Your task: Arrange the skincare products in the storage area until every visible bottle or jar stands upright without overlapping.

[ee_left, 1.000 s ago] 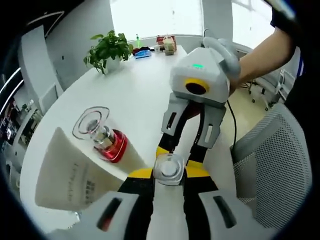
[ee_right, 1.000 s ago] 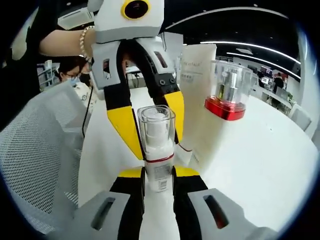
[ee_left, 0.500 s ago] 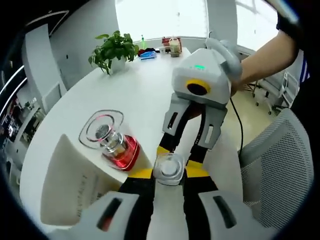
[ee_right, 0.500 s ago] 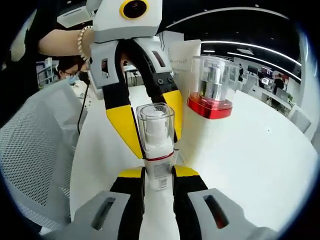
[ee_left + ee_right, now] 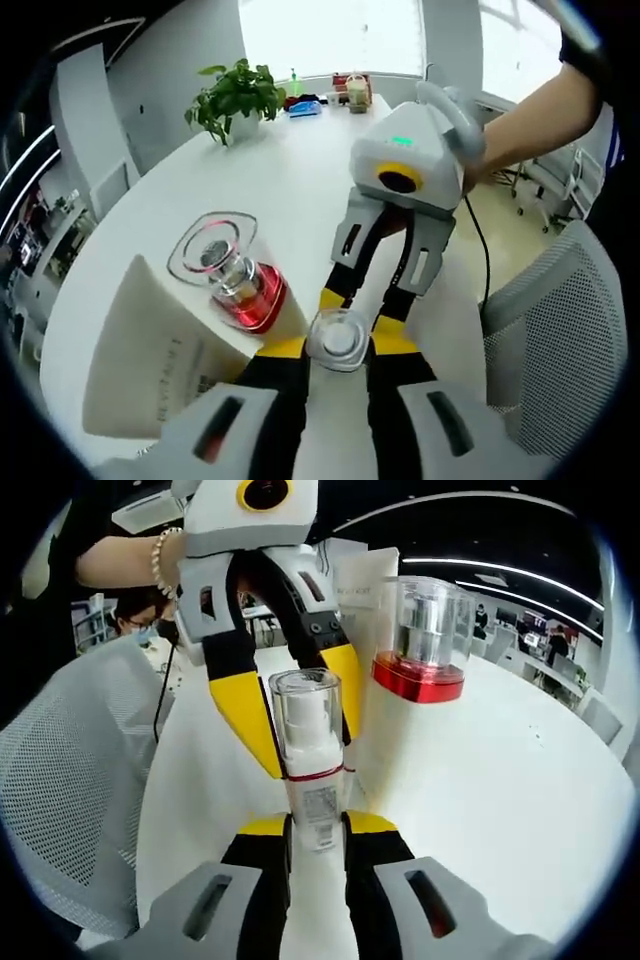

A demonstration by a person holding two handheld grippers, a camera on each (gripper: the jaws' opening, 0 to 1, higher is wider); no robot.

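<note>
A small white pump bottle (image 5: 318,805) with a clear cap (image 5: 339,338) stands upright between both grippers. My right gripper (image 5: 318,825) is shut on its lower body. My left gripper (image 5: 340,345) comes from the opposite side, with its yellow fingers (image 5: 246,712) closed against the cap. In the left gripper view the right gripper (image 5: 360,303) reaches in from above. A clear-capped bottle with a red base (image 5: 232,280) (image 5: 421,640) stands beside a tall white carton (image 5: 150,360) (image 5: 370,585) on the white table (image 5: 280,170).
A potted plant (image 5: 236,93) and small items (image 5: 335,92) sit at the table's far end. A grey mesh chair (image 5: 565,350) (image 5: 70,780) stands by the table edge. A person's arm (image 5: 125,560) holds the left gripper, and another person (image 5: 140,620) sits behind.
Both grippers have kept their hold on the pump bottle. The views have shifted slightly, and the red-based bottle and carton now look a little nearer.
</note>
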